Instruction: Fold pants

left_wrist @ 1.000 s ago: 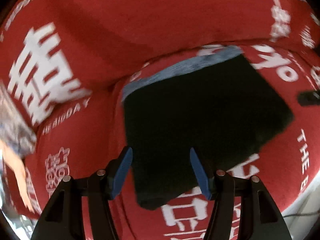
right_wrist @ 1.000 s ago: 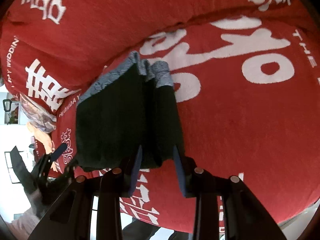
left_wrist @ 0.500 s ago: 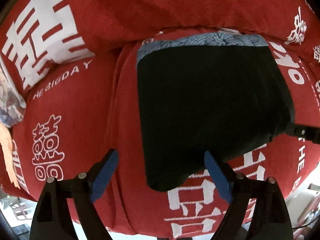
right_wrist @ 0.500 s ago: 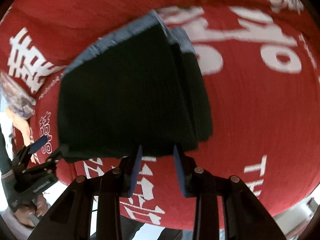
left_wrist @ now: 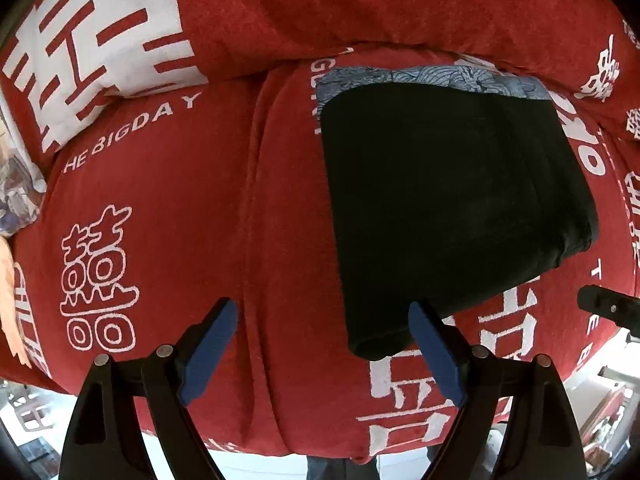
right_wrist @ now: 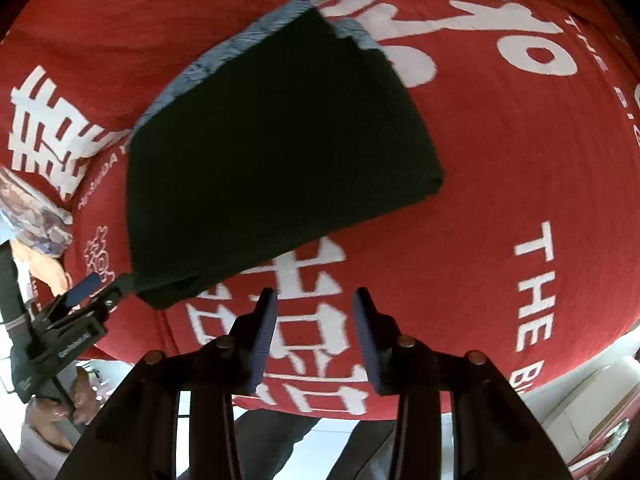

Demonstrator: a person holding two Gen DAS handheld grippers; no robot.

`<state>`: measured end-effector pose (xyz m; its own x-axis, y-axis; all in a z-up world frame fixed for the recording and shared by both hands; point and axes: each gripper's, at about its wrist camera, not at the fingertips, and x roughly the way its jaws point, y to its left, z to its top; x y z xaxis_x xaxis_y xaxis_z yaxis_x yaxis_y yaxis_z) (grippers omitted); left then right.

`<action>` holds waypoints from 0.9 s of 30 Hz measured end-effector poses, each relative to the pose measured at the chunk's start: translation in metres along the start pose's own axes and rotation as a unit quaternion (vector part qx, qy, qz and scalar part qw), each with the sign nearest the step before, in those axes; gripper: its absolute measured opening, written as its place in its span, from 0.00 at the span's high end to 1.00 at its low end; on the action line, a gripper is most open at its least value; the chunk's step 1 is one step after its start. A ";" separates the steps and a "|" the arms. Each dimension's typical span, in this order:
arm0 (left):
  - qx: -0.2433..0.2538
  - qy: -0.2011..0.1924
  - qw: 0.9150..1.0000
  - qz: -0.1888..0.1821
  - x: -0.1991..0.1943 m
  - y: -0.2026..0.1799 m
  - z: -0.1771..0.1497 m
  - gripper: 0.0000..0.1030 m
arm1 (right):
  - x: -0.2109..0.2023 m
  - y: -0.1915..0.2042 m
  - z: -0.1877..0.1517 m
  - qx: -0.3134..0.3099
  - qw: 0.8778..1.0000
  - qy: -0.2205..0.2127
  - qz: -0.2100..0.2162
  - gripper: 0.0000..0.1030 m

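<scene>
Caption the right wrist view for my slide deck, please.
Folded black pants lie on a red printed blanket; the open right gripper hangs just short of them, empty.

Red blanket point(left_wrist: 200, 240) with white lettering, patterned cloth point(right_wrist: 32, 208) beside it.

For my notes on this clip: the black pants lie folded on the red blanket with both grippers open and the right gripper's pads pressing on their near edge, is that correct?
Not quite. The right gripper touches nothing: in the right wrist view its pads frame only the red blanket, clear of the black pants. Its jaws have just been opening. The left gripper is open too, and the pants do lie folded.
</scene>
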<state>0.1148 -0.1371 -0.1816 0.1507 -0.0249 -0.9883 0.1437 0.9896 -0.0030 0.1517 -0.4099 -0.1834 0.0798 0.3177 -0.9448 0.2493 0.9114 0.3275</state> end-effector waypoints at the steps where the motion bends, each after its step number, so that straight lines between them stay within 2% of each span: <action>1: 0.000 0.000 1.000 -0.004 0.000 0.002 0.000 0.14 | 0.000 0.005 -0.001 -0.002 1.000 0.000 0.001 0.56; 2: 0.000 0.001 1.000 -0.008 0.000 0.003 0.000 0.14 | 0.000 0.011 -0.002 -0.004 1.000 0.000 0.001 0.56; 4: 0.001 0.001 1.000 -0.009 0.000 0.007 0.000 0.00 | 0.002 0.021 -0.003 -0.008 1.000 0.002 0.004 0.55; 6: 0.003 -0.004 1.000 -0.012 -0.001 0.011 0.000 0.00 | 0.008 0.034 -0.005 -0.014 1.000 0.006 0.006 0.50; 9: 0.004 -0.002 1.000 -0.011 0.002 0.017 0.001 0.00 | 0.013 0.048 -0.005 -0.024 1.000 0.009 0.010 0.48; 14: -0.002 0.004 1.000 -0.011 0.007 0.026 0.002 0.00 | 0.020 0.064 -0.004 -0.033 0.999 0.012 0.013 0.39; 21: 0.004 0.002 1.000 -0.014 0.006 0.027 0.005 0.00 | 0.018 0.072 -0.001 -0.037 0.999 0.003 0.008 0.27; 27: 0.014 0.001 1.000 -0.015 0.008 0.022 0.008 0.00 | 0.011 0.068 0.001 -0.035 0.999 -0.008 0.008 0.24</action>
<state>0.1268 -0.1168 -0.1885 0.1439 -0.0547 -0.9881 0.1750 0.9841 -0.0290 0.1703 -0.3446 -0.1713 0.0996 0.3282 -0.9393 0.1807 0.9224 0.3415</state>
